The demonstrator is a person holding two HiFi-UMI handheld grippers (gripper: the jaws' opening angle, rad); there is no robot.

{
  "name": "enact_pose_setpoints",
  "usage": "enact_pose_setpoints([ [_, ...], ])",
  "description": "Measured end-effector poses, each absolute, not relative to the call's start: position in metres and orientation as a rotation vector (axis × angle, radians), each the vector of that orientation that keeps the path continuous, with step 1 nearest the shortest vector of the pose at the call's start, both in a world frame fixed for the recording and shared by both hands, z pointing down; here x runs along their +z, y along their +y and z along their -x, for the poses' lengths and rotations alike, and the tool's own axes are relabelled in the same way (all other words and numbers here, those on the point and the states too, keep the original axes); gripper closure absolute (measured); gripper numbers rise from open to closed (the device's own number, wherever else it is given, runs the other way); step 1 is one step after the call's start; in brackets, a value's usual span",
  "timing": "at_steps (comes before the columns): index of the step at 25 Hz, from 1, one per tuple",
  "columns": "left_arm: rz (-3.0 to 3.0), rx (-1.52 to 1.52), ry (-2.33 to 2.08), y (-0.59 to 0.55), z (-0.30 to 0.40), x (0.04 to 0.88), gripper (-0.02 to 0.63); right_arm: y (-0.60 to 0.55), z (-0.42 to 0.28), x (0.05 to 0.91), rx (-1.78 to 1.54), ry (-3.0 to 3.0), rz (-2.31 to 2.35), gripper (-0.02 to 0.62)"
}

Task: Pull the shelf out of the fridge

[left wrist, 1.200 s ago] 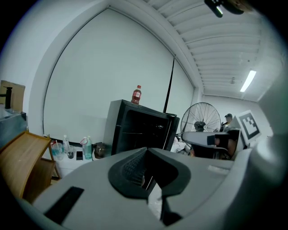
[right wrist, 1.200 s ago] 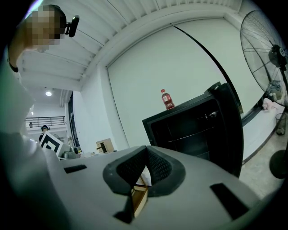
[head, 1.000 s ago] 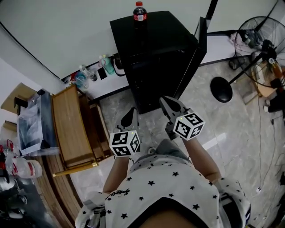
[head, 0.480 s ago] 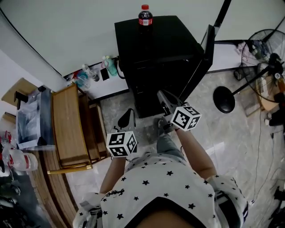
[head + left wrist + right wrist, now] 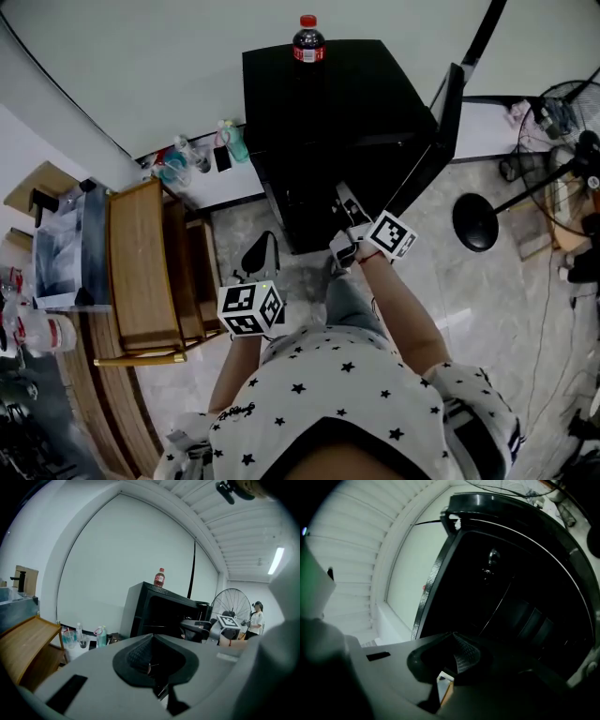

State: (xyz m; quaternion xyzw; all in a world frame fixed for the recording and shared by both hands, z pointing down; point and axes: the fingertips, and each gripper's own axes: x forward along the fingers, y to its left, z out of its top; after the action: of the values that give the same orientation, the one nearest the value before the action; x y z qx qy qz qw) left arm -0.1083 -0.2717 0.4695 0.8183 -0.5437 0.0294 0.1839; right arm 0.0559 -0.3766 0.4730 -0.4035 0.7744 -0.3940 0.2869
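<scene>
Marble floor (image 5: 487, 281), black fridge (image 5: 337, 103), door (image 5: 442, 117) open, right gripper (image 5: 343, 194) clenched empty at its opening, left gripper (image 5: 263, 247) clenched empty

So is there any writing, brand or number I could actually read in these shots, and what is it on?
No text is readable anywhere.
Red label on the soda bottle atop the black fridge: too small to read.
Bottles by the wall: any print is too small and blurred.
Marker cubes: black-and-white square patterns only, no letters or numbers.
</scene>
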Motion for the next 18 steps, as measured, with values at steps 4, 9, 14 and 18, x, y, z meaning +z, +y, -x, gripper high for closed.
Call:
enact_pose_setpoints([
  [4, -2.294, 0.080, -1.554, -0.276, 0.111, 0.471, 0.594, -0.405, -0.075, 0.494, -1.128, 1.901, 1.070, 0.601],
  [9, -2.267, 0.084, -1.580, -0.281, 0.116, 0.476, 0.594, -0.436, -0.085, 0.512, -1.191, 1.756, 1.018, 0.601],
  [14, -2.256, 0.081, -1.584, -0.286, 0.115, 0.478, 0.594, -0.457, -0.091, 0.531, -1.229, 1.697, 1.013, 0.601],
  [18, -2.251, 0.090, -1.586, -0.290, 0.114, 0.481, 0.594, -0.474, -0.094, 0.544, -1.243, 1.652, 0.986, 0.600],
])
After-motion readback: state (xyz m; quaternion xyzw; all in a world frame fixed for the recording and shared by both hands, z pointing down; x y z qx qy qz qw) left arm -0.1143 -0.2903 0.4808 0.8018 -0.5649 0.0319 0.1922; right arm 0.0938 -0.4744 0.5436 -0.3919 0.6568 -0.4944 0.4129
